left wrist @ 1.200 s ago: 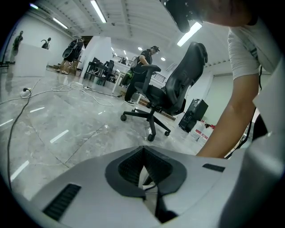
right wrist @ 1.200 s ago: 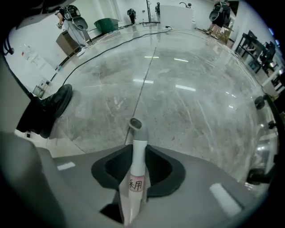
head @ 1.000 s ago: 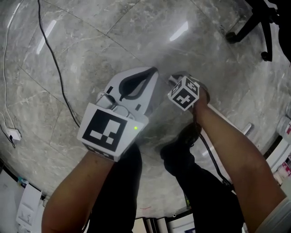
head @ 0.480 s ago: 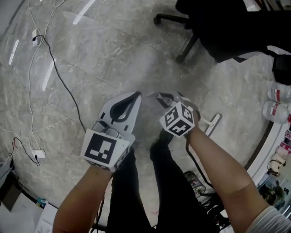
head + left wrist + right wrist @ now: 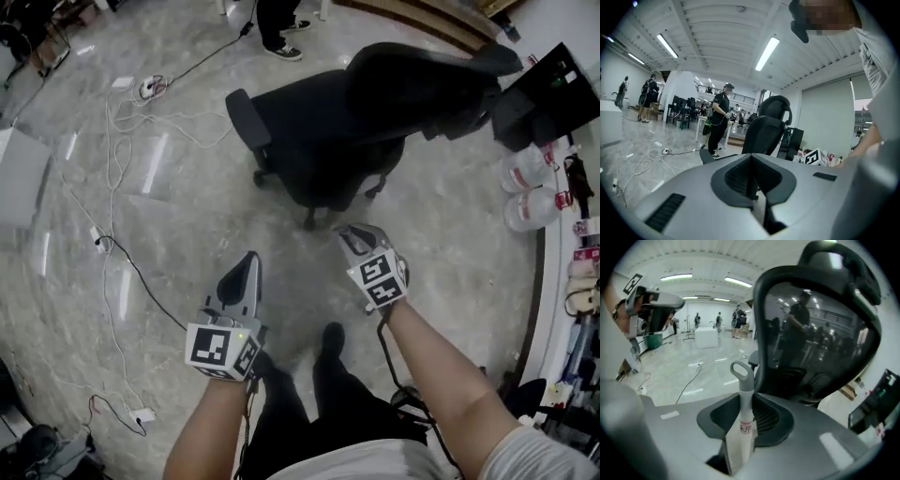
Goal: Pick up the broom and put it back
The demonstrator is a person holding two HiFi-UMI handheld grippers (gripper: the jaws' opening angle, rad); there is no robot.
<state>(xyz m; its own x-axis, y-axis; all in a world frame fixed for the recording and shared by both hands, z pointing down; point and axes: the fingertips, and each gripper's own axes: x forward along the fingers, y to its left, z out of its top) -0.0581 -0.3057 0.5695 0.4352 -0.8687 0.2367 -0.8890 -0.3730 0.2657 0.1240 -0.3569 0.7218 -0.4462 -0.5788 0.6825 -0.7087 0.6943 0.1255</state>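
left tool [image 5: 247, 262], right tool [image 5: 350, 232]: apart | black chair [image 5: 347, 112]: beyond them

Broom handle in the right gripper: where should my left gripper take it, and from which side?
Probably the straight white shaft between the right gripper and the grey loop, left gripper coming in from the side, jaws across it. The shaft is round and even; the loop is thin and hollow.

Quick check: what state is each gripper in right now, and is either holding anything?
Left gripper: closed, nothing between the jaws.
Right gripper: closed on the broom handle, which sticks up between the jaws.
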